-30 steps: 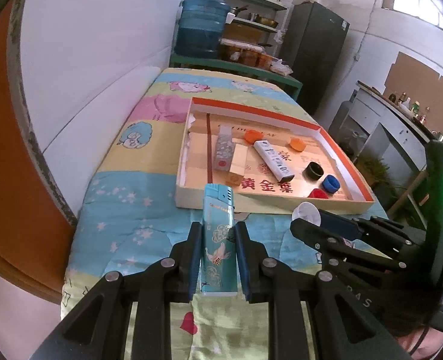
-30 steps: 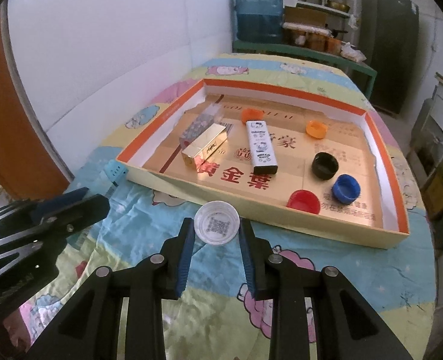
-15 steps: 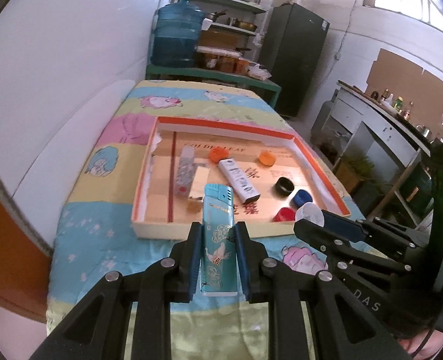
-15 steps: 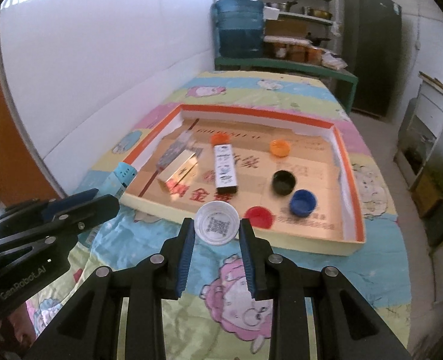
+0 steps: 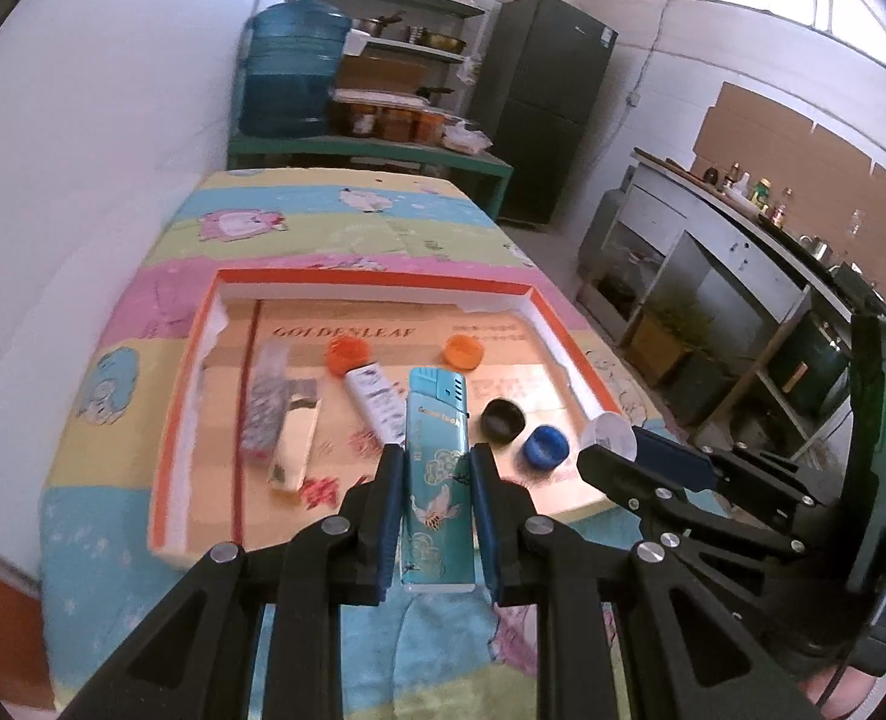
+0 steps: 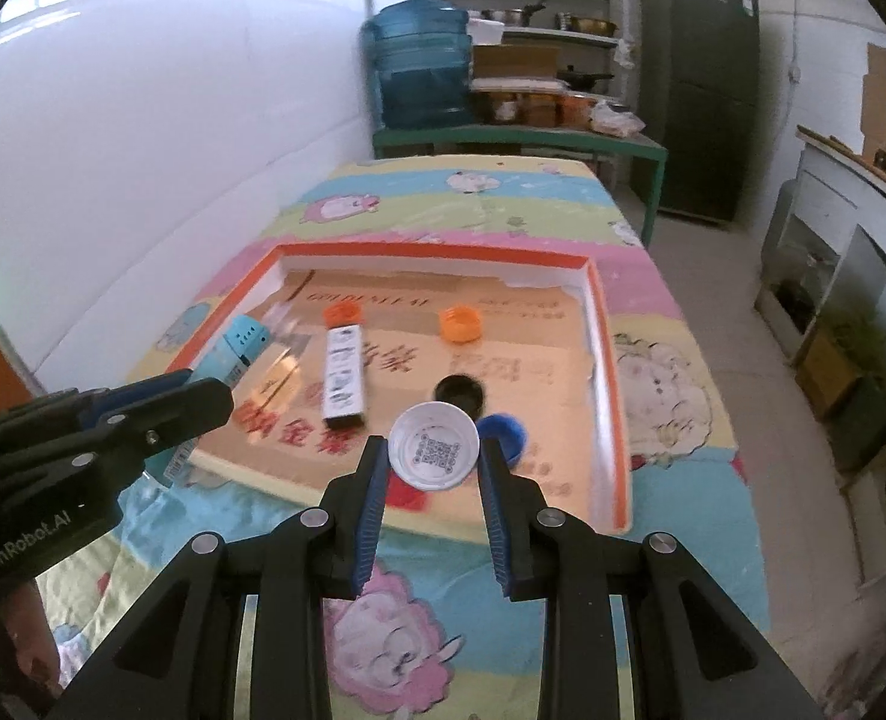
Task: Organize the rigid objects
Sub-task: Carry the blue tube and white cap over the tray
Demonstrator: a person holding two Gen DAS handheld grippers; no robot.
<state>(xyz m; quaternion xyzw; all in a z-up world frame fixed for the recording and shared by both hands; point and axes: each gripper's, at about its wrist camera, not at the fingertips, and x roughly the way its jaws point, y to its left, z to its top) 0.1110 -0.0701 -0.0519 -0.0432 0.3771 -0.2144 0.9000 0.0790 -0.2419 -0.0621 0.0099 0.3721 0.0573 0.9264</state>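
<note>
My left gripper (image 5: 437, 461) is shut on a teal lighter (image 5: 434, 414), held upright over the near edge of an orange-rimmed shallow box (image 5: 377, 279). My right gripper (image 6: 433, 450) is shut on a white bottle cap (image 6: 434, 447), open side towards the camera, above the box's near right part. In the box lie a silver lighter (image 5: 266, 402), a gold lighter (image 5: 293, 450), a white lighter (image 6: 344, 375), two orange caps (image 6: 460, 324) (image 6: 342, 315), a black cap (image 6: 458, 390) and a blue cap (image 6: 506, 432). The left gripper (image 6: 203, 396) shows at the left of the right wrist view.
The box sits on a table with a cartoon-print cloth (image 5: 323, 222), hard against a white wall on the left. Behind stand a blue water jug (image 5: 293, 78) on a green bench, shelves and a dark fridge (image 5: 539, 114). A counter (image 5: 743, 228) runs along the right.
Both grippers have risen and moved forward, from in front of the box to above its near edge. The lighter and the white cap stay held as before.
</note>
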